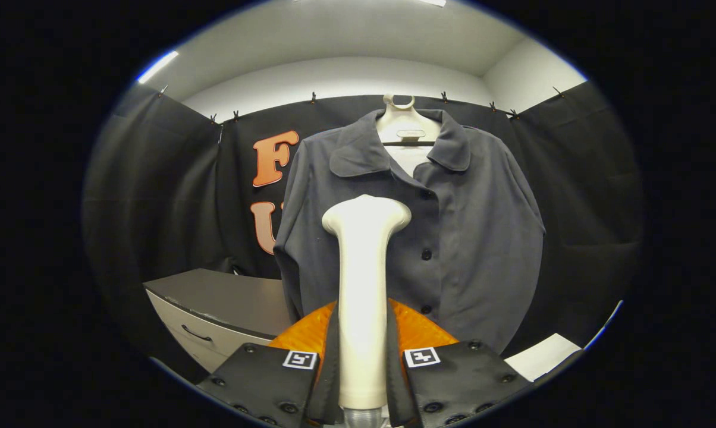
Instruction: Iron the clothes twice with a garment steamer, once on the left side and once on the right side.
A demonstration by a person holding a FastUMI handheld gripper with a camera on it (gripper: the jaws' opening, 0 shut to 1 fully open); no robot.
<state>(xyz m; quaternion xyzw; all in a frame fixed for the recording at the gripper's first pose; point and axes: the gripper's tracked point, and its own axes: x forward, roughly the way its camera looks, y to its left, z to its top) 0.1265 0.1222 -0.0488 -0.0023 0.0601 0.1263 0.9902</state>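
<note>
A dark grey buttoned shirt [453, 238] hangs on a white hanger [401, 122] against the booth's black wall, facing me. My gripper [362, 356] is shut on the white garment steamer [364, 285], both fingers pressing its handle from either side. The steamer stands upright between the fingers, and its wide head [367, 215] shows in front of the shirt's left half, near the button row. Whether the head touches the cloth I cannot tell.
A low cabinet with a grey top [227, 300] and a drawer handle [196, 334] stands to the left, below the shirt's sleeve. A white sheet [542, 355] lies at the lower right. Black cloth walls surround the shirt on both sides.
</note>
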